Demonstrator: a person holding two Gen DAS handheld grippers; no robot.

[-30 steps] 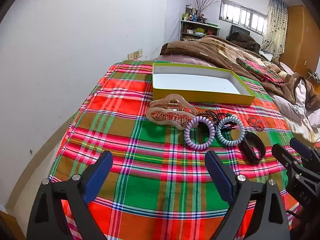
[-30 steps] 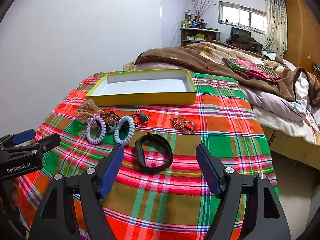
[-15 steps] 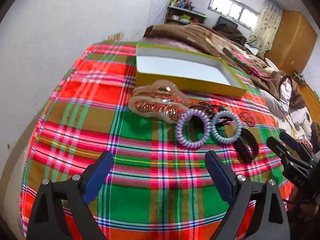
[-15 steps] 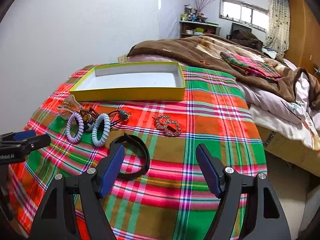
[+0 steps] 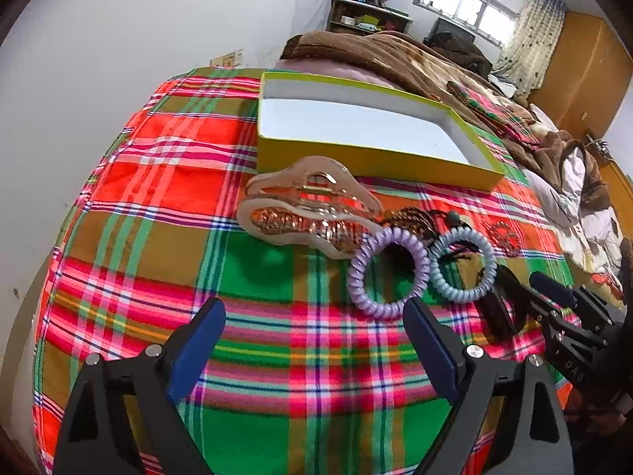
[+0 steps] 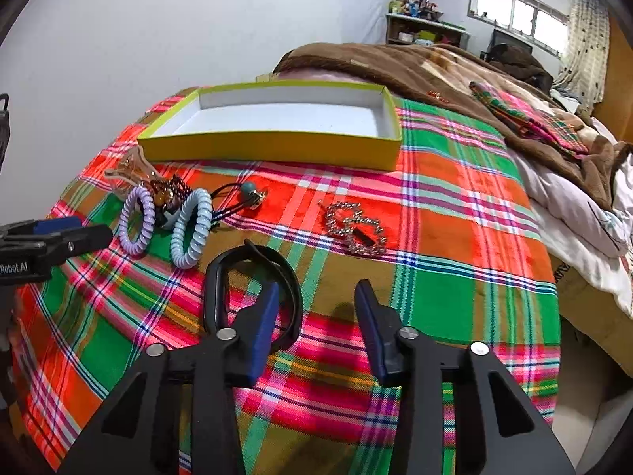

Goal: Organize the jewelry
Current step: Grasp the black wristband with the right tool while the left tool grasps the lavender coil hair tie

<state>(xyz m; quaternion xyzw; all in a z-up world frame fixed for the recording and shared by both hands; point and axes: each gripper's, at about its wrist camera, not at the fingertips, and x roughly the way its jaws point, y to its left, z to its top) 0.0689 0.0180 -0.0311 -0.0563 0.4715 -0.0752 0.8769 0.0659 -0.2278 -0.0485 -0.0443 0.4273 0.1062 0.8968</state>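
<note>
Right gripper [image 6: 316, 308] jaws closing, gap about half — left finger over black band's [image 6: 215, 277] rim, nothing pinched yet. Left gripper [image 5: 312, 332] wide open, empty — purple coil tie [image 5: 389, 273] just ahead on plaid blanket [image 5: 178, 206].

Glossy plastic hair claw [image 5: 312, 206], woven plaid cloth [image 5: 166, 182]

Yellow box [image 6: 273, 146], white inside, lies far. Nearer, in a row from left: clear claw clip [image 5: 304, 209], purple coil tie [image 5: 389, 273], blue coil tie [image 5: 463, 263], black band [image 6: 253, 297] nearest, rhinestone clip [image 6: 356, 229] right.
</note>
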